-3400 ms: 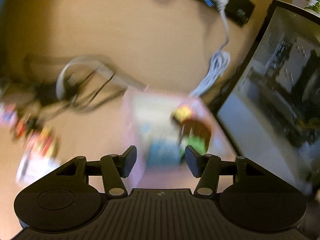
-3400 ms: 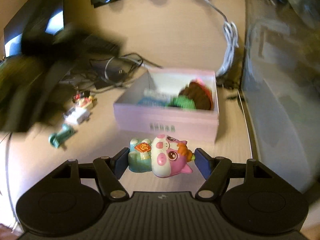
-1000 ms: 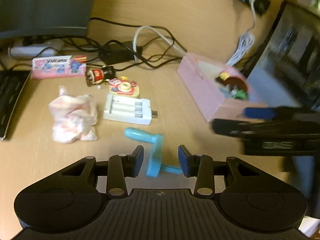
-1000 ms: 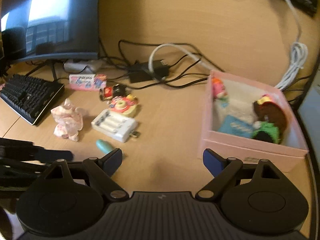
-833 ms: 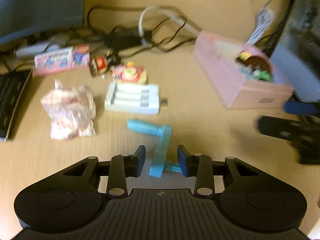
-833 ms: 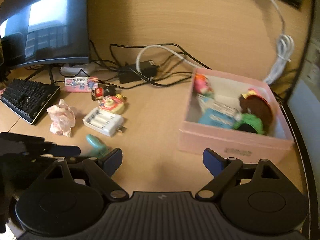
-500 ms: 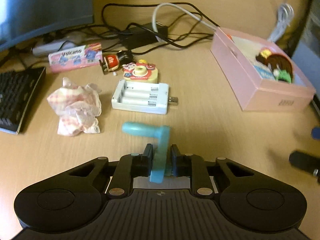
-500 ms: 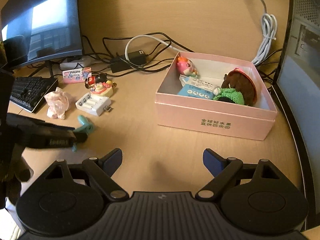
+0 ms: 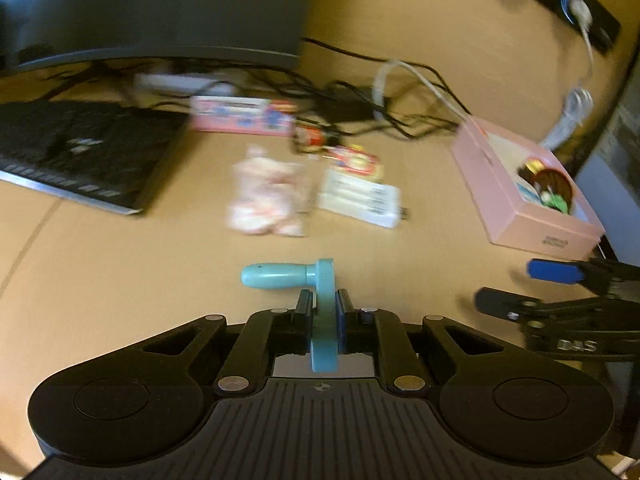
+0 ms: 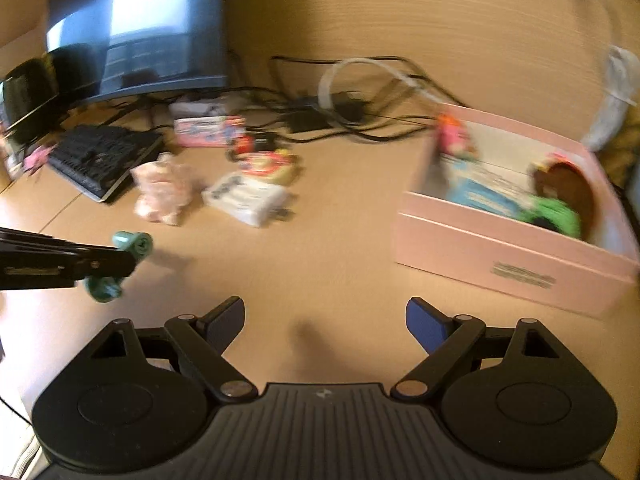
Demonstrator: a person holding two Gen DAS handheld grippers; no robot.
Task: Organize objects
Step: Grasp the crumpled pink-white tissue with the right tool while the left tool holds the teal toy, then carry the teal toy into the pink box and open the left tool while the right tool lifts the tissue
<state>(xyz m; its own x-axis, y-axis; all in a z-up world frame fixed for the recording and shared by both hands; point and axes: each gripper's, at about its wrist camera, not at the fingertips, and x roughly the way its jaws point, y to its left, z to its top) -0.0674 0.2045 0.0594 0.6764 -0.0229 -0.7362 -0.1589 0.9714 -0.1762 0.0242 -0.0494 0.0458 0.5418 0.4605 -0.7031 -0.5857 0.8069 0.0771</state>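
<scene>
Gripping teal crank (image 9: 323,312), left claw (image 9: 322,307) overhangs bare desk (image 9: 120,272).

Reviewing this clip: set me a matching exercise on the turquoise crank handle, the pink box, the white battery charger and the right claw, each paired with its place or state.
Things:
1. turquoise crank handle
2. pink box
3. white battery charger
4. right claw

States:
A. open, nothing between its fingers
B. lying on the desk beside the crumpled pink-and-white wrapper
C. clamped in the left claw
D. lidless, with toys inside

Pairs: 1-C, 2-D, 3-B, 4-A
</scene>
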